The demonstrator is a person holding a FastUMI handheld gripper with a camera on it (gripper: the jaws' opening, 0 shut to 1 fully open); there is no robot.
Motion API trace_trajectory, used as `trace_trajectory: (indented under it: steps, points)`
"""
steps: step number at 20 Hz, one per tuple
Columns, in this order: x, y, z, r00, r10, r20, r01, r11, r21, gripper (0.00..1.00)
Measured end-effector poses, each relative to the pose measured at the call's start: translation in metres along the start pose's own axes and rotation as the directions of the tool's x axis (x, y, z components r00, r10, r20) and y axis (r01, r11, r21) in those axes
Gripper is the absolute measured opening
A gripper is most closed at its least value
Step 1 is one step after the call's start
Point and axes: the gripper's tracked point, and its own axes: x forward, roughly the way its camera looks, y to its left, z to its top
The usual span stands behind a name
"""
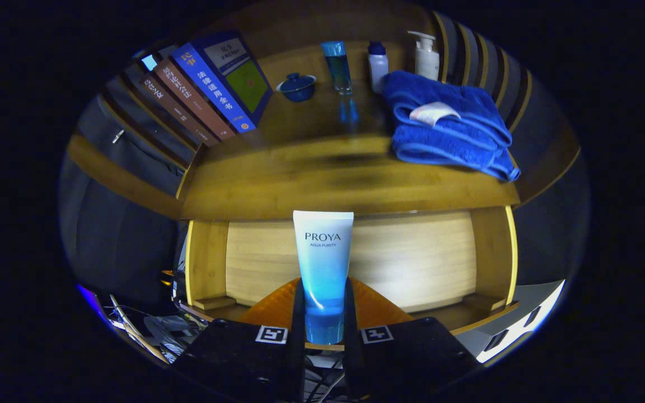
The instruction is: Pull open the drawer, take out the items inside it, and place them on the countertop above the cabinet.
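A white-to-blue cosmetic tube (323,263) stands upright between my two fingers, and my gripper (324,313) is shut on its lower blue end. The tube is held over the pulled-out wooden drawer (412,263), whose pale bottom shows bare behind it. The wooden countertop (322,184) lies beyond and above the drawer's back edge.
On the countertop, a folded blue towel (445,126) lies at the right. A row of leaning books (205,89) stands at the left. A blue lidded cup (297,87), a blue bottle (338,66), a white bottle (378,66) and a pump bottle (426,55) line the back. Cables (149,330) lie left of the drawer.
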Motion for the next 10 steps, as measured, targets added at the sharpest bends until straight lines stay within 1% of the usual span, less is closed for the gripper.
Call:
trace_trajectory:
  steps: [4, 7, 10]
  points:
    - [0.012, -0.007, 0.039, 0.998, -0.056, 0.001, 0.056, 0.998, -0.014, 0.33]
    - [0.031, -0.007, 0.063, 0.997, -0.076, -0.02, 0.076, 0.997, -0.001, 0.33]
    - [0.049, -0.006, 0.081, 0.994, -0.101, -0.042, 0.101, 0.995, -0.016, 0.33]
